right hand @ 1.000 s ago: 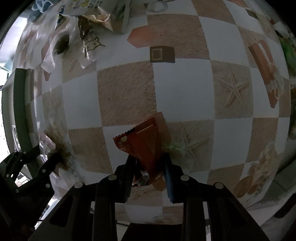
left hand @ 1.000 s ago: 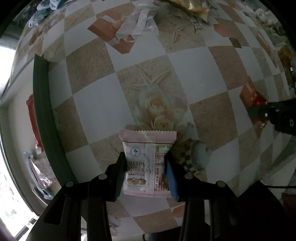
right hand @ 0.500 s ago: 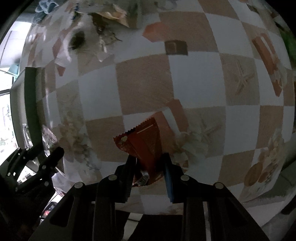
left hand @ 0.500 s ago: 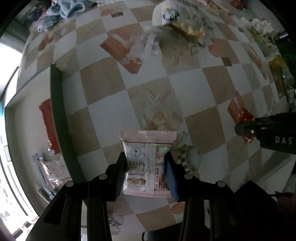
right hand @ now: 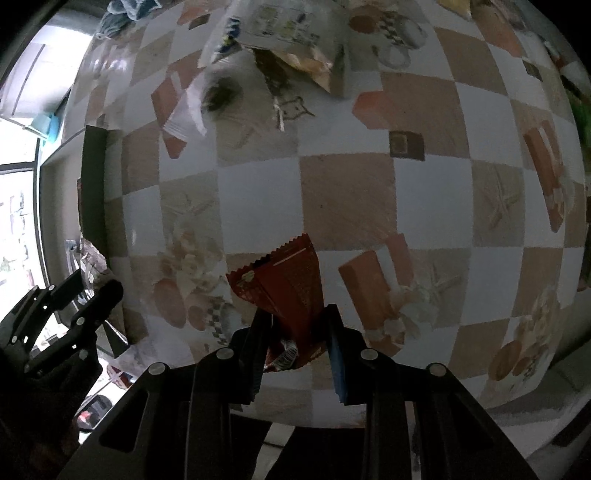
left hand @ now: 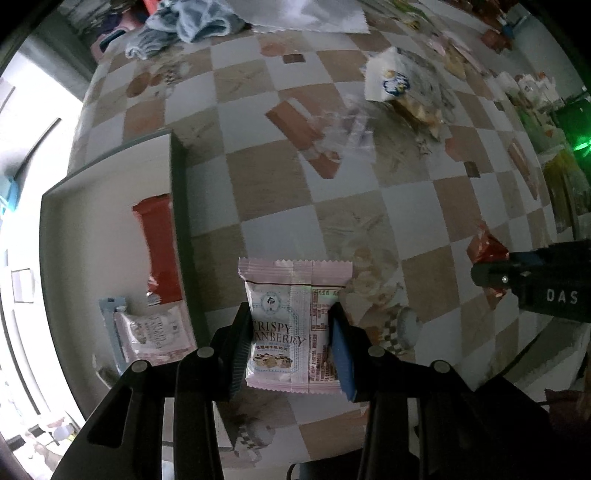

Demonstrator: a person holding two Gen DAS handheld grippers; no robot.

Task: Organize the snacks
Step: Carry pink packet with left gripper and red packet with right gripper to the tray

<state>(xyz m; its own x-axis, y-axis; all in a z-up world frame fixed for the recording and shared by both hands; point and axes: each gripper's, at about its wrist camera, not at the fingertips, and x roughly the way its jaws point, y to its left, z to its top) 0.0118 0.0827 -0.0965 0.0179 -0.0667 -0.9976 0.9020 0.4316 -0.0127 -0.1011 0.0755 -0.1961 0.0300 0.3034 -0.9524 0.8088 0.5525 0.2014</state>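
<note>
Tray point(left hand: 177, 206): dark-rimmed, far left on the checkered tablecloth point(left hand: 266, 184); inside lie a red wrapper point(left hand: 159, 247) and, nearer, a pink packet point(left hand: 155, 332)
Left gripper point(left hand: 291, 343): fingers closed on a pink Crispy Cranberry packet point(left hand: 291, 317), held upright just right of the tray wall, above the cloth
Right gripper point(right hand: 295, 339): fingers pinched on a red snack packet point(right hand: 284, 284), raised over the cloth, well right of the tray
Far side: loose snack bags point(left hand: 391, 77); blue cloth point(left hand: 184, 26)
</note>
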